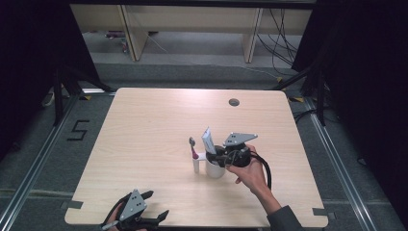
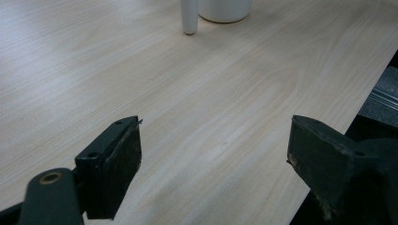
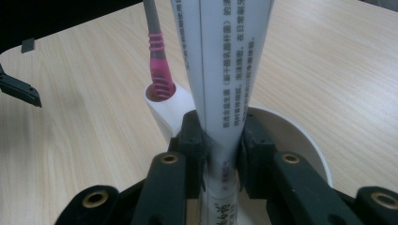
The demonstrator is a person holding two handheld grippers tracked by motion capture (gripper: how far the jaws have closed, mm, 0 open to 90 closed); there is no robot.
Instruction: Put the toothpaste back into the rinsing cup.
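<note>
A white cup stands mid-table with a narrow side holder on its left. A pink and grey toothbrush stands upright in that holder. My right gripper is over the cup, shut on a white toothpaste tube that rises out of it. In the right gripper view the jaws pinch the tube low down, above the cup's rim, with the toothbrush just to the left. My left gripper rests open near the table's front edge, its jaws wide apart over bare wood.
The light wood table has a round cable hole near its far edge. In the left gripper view the cup's base and the holder stand far ahead, and the table's edge runs down the right side.
</note>
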